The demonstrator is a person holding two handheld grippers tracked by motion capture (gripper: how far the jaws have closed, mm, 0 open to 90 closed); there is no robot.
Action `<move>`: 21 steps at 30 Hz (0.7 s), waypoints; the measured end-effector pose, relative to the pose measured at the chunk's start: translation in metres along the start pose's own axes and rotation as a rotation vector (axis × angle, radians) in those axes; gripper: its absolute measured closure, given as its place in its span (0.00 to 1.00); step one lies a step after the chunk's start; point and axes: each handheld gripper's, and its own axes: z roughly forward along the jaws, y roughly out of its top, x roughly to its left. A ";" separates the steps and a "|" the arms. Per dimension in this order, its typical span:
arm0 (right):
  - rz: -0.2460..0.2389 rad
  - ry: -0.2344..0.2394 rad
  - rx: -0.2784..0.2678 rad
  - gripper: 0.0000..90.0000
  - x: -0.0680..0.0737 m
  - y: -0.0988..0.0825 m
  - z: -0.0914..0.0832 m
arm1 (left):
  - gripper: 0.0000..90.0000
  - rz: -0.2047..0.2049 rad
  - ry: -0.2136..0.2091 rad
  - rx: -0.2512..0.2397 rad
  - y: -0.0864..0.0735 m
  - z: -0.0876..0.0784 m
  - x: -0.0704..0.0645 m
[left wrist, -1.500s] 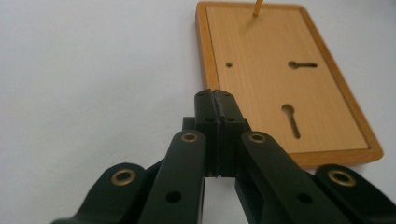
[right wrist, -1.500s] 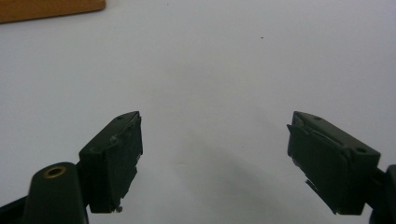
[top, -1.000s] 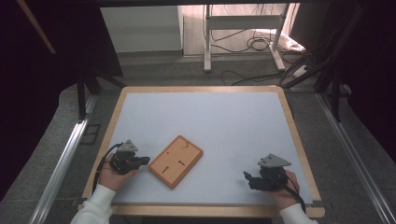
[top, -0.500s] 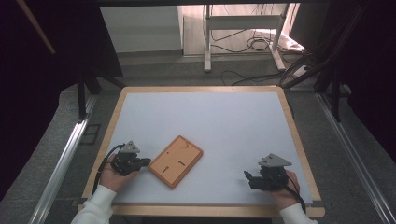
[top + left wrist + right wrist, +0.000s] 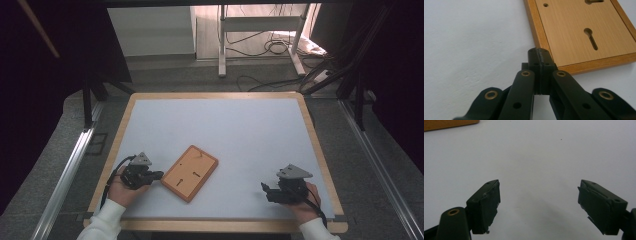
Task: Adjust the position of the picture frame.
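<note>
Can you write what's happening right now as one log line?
left tongs: shut, empty, tips at wooden board edge | right tongs: open, empty, apart from board | board: flat on white table

Nothing changed that I could make out across the three high views. My left gripper (image 5: 158, 175) did not shift from beside the board (image 5: 190, 172), nor did its closed jaws part. My right gripper (image 5: 265, 189) neither moved nor narrowed its gape. The board did not slide or turn on the table (image 5: 225, 130).
</note>
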 end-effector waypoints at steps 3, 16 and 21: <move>0.001 0.000 0.002 0.20 0.000 0.000 0.000 | 1.00 0.007 -0.014 0.003 0.001 0.001 -0.003; 0.000 0.001 0.003 0.20 0.000 0.000 0.000 | 1.00 0.043 -0.055 0.015 0.005 0.006 -0.018; -0.001 0.001 0.003 0.20 0.000 0.000 0.000 | 1.00 0.055 -0.069 0.016 0.008 0.009 -0.025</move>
